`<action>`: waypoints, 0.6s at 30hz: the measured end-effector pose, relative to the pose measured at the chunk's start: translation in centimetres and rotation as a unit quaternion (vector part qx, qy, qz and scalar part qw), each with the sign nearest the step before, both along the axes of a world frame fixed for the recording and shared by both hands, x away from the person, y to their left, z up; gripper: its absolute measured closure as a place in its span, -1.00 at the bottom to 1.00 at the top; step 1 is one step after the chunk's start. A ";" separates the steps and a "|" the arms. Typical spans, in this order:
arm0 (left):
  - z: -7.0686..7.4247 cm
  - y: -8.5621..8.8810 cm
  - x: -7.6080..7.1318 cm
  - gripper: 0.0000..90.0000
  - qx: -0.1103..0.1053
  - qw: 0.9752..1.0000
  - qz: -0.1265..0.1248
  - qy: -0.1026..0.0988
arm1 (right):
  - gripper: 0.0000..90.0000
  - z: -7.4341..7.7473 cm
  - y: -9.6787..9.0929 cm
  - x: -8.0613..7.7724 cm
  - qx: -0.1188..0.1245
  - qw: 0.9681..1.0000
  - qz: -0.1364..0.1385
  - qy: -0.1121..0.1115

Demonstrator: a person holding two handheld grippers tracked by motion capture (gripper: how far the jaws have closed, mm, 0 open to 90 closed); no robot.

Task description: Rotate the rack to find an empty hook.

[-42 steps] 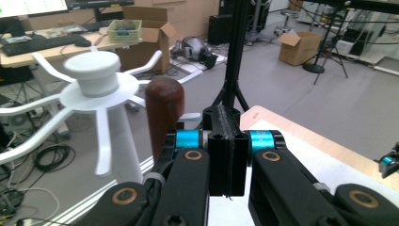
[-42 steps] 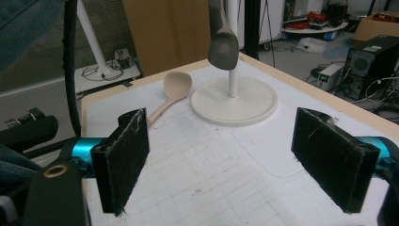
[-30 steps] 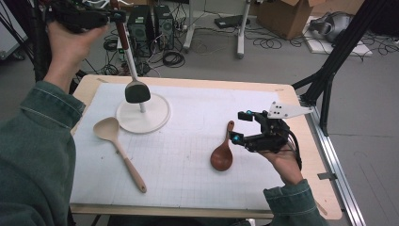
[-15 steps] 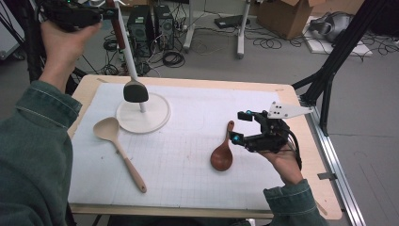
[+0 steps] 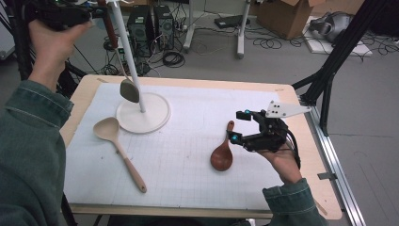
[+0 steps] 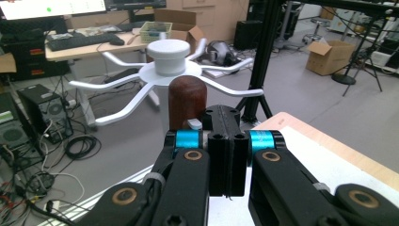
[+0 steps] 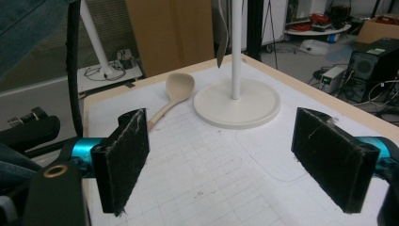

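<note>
My left gripper [image 5: 91, 13] is raised at the far left, shut on the dark wooden handle [image 6: 187, 101] of a ladle. Its metal head [image 5: 129, 90] hangs beside the pole of a white stand [image 5: 143, 113]. The stand's cap and curved hook arms [image 6: 171, 61] sit just beyond the handle end in the left gripper view. My right gripper [image 5: 237, 125] rests low at the table's right, jaws open and empty [image 7: 235, 160]. A dark brown spoon [image 5: 222, 153] lies just to its left. A pale wooden spoon [image 5: 117, 146] lies left of centre, near the stand's base [image 7: 237, 103].
A white gridded mat [image 5: 188, 155] covers the wooden table [image 5: 310, 188]. Black frame struts [image 5: 339, 52] rise off the right edge. Computer cases and cables [image 5: 150, 23] sit on the floor beyond the far edge.
My left hand has drifted a little to the left with the ladle, and its head has swung slightly left beside the pole. The right gripper has stayed put.
</note>
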State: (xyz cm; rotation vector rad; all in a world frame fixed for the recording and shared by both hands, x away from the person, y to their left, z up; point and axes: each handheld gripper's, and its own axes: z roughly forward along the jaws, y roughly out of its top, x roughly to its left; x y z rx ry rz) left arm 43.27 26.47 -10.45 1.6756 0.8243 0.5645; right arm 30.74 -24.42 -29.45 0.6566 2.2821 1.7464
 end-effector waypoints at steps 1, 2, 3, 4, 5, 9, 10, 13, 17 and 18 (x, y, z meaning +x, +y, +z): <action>0.0 0.1 0.0 0.99 -0.002 1.000 0.001 0.000 | -0.58 0.0 0.1 0.0 0.001 1.000 -0.001 -0.001; 0.0 0.2 0.0 0.99 0.001 1.000 0.000 0.000 | -0.58 0.0 0.1 0.0 0.001 1.000 0.001 0.000; 0.0 0.2 0.0 0.99 0.002 1.000 -0.001 0.000 | -0.58 0.0 0.1 0.0 0.001 1.000 0.001 0.001; 0.0 0.3 -0.1 0.99 0.002 1.000 -0.003 -0.002 | -0.58 0.0 0.1 0.1 0.000 1.000 0.001 0.000; 0.0 0.3 -0.2 0.99 0.001 1.000 -0.006 -0.003 | -0.58 0.0 0.2 0.1 -0.002 1.000 0.001 -0.001; -0.1 0.2 -0.6 0.94 0.006 1.000 -0.024 -0.002 | -0.58 0.0 0.1 0.0 -0.001 1.000 -0.001 0.000; -0.1 0.2 -0.7 0.92 0.007 1.000 -0.028 -0.001 | -0.58 0.0 0.0 0.0 0.000 1.000 -0.002 -0.002; -0.6 0.2 -1.0 0.82 0.010 0.999 -0.043 -0.001 | -0.58 0.0 -0.1 -0.2 0.000 1.000 -0.007 0.000; -1.6 0.3 -1.3 0.69 0.022 0.998 -0.056 0.007 | -0.58 -0.1 -0.3 -0.1 0.002 1.000 -0.011 -0.004; -1.8 0.4 -1.4 0.66 0.023 0.998 -0.060 0.009 | -0.58 -0.1 -0.3 -0.1 0.002 1.000 -0.012 -0.001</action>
